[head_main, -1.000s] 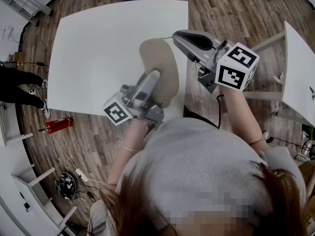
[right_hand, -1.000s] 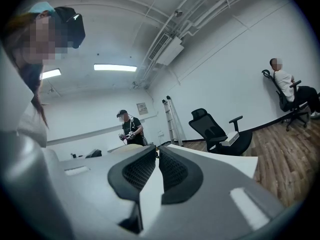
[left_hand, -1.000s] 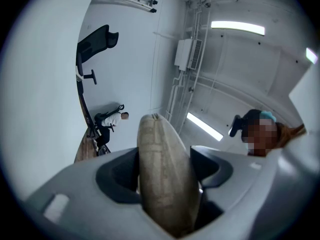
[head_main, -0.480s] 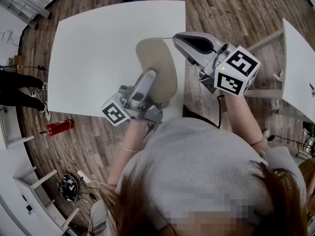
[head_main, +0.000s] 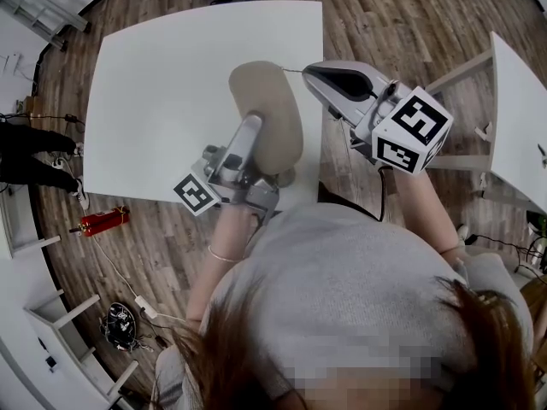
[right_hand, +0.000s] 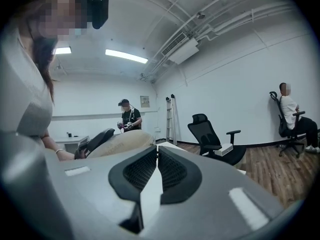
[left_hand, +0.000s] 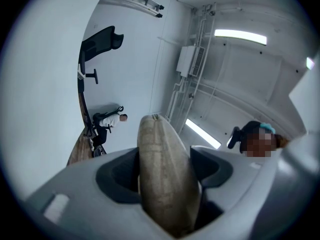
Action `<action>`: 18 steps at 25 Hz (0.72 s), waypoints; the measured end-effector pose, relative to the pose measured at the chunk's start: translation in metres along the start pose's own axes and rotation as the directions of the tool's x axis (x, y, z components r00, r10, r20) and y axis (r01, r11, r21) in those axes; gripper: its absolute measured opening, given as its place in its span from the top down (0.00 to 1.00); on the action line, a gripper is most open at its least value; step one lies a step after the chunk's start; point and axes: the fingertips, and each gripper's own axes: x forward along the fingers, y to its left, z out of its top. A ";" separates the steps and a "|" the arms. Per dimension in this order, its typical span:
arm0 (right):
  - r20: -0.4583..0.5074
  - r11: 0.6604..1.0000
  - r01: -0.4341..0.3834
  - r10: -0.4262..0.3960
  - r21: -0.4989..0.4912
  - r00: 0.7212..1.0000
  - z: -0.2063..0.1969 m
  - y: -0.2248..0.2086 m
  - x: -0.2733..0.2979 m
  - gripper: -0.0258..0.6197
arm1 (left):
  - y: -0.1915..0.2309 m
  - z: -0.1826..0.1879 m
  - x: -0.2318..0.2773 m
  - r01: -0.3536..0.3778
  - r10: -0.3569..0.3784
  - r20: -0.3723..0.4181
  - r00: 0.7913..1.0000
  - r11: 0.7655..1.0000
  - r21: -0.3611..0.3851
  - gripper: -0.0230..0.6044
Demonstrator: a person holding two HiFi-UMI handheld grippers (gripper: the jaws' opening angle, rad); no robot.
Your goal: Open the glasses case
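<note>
— How is the left arm set?

— The left forearm, a bracelet at the wrist, reaches out from the body over the near edge of the white desk. The left tongs tilt upward and are clamped on the near end of the tan glasses case, one jaw on each broad side.

— And the case itself?

— It is closed. It sticks out past the jaws over the desk's right part, and in the left gripper view its far end rises against the wall and ceiling.

— The right side?

— The right forearm stretches forward beside the desk's right edge, with the right tongs lying roughly level and aimed leftward at the case's far end. Their jaws are together. A thin line runs from the case's far end to their tips; it is too fine to say whether it is pinched there.
</note>
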 end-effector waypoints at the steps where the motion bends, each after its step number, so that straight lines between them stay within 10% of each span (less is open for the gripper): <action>1: -0.002 1.000 -0.001 0.001 -0.001 1.000 -0.001 0.002 0.001 0.94 | 0.000 0.002 0.000 -0.001 0.001 0.003 1.000 1.000 0.001 0.47; 18: -0.026 0.998 0.001 -0.003 -0.067 1.000 -0.012 0.016 0.001 0.94 | 0.002 0.023 0.003 -0.015 0.014 0.059 0.998 1.000 0.014 0.47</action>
